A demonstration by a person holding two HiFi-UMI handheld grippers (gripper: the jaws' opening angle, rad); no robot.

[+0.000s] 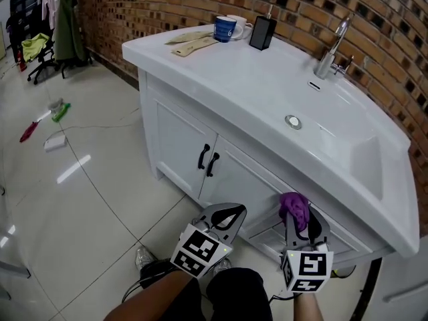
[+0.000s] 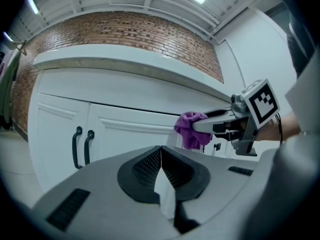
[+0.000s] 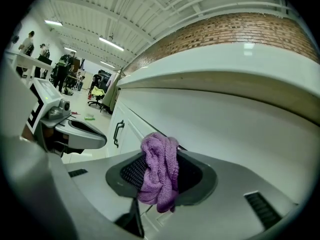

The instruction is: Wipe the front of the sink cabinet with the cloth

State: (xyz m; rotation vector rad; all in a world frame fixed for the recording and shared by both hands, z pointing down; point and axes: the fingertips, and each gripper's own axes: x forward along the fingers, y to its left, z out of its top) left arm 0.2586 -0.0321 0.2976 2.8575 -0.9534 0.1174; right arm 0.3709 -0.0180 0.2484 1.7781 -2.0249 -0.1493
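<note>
The right gripper (image 1: pixel 299 223) holds its fingers clamped on the bunched purple cloth (image 3: pixel 159 171), presenting it close to the sink cabinet (image 1: pixel 179 139) front for wiping, while the left gripper (image 2: pixel 161 156), fingers closed together and empty, hangs alongside, apart from the cloth.

Your right gripper (image 1: pixel 301 227) holds the cloth (image 1: pixel 295 207) near the cabinet (image 1: pixel 177 149) front, under the sink (image 1: pixel 374 179). Your left gripper (image 1: pixel 229 214) is just beside it, on its left.

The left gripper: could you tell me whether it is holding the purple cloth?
No, the left gripper has its fingers shut on nothing; the purple cloth is clamped in the right gripper.
</note>
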